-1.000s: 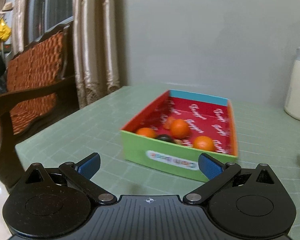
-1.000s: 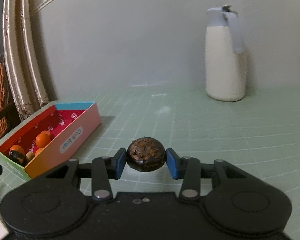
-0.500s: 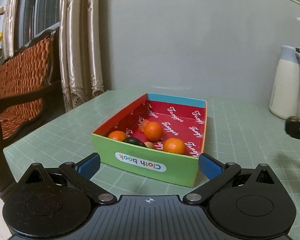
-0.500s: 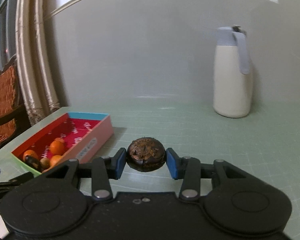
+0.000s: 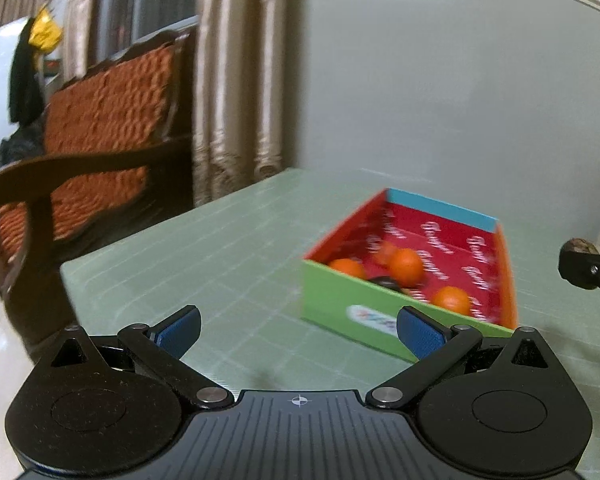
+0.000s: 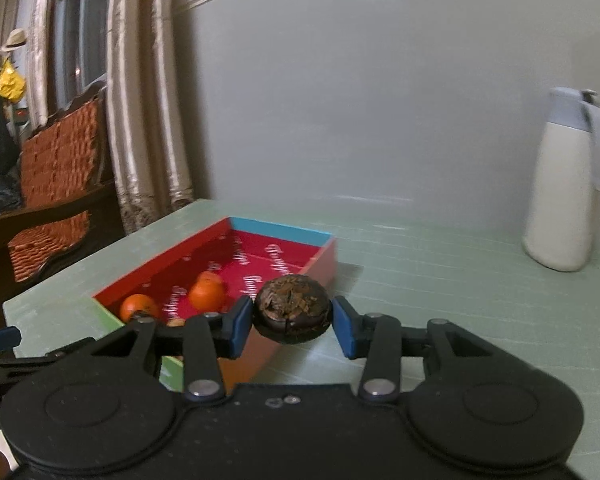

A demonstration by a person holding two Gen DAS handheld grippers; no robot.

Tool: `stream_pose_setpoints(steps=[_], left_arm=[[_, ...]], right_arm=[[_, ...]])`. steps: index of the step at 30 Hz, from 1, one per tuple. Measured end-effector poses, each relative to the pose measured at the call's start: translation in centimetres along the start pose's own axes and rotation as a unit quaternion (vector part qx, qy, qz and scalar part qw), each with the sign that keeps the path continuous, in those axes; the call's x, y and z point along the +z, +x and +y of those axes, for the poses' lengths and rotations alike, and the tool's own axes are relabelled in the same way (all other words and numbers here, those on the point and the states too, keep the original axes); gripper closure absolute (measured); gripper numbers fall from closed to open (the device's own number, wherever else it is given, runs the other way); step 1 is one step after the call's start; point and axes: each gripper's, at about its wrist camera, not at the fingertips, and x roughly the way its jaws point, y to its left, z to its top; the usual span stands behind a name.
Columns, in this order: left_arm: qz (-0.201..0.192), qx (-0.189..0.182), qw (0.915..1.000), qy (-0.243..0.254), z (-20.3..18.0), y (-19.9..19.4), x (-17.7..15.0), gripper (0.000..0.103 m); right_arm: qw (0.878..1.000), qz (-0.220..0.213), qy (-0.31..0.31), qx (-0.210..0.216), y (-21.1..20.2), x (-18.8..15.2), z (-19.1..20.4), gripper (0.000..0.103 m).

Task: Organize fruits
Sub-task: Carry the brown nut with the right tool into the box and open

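The right gripper (image 6: 292, 320) is clamped on a dark, rough-skinned fruit (image 6: 291, 307) just beside the box (image 6: 284, 234) of oranges (image 6: 206, 294) — the carry-to-box step, I judge. Next: move over the red floor and release; the left gripper (image 5: 298, 326) hangs wide apart, empty.

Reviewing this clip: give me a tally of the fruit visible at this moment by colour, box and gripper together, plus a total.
Orange fruits in the box: 4 (, and one partly hidden)
Dark fruit in the box: 1
Dark brown fruit held in the right gripper: 1
Total: 6
A small tan item in the box is too blurred to identify and is not counted.
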Motion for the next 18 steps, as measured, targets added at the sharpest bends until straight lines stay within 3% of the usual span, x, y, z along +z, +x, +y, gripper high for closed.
stream_pose_setpoints(steps=[7, 18], left_arm=[[0.008, 0.034, 0.9989, -0.032, 3.6, 0.9, -0.1, 0.0], [0.027, 0.057, 0.9963, -0.058, 7.3, 2.2, -0.3, 0.0]], right_arm=[[0.999, 0.008, -0.02, 0.026, 1.7, 0.5, 3.0, 0.061], [0.998, 0.022, -0.042, 0.045, 4.3, 1.1, 6.4, 0.061]])
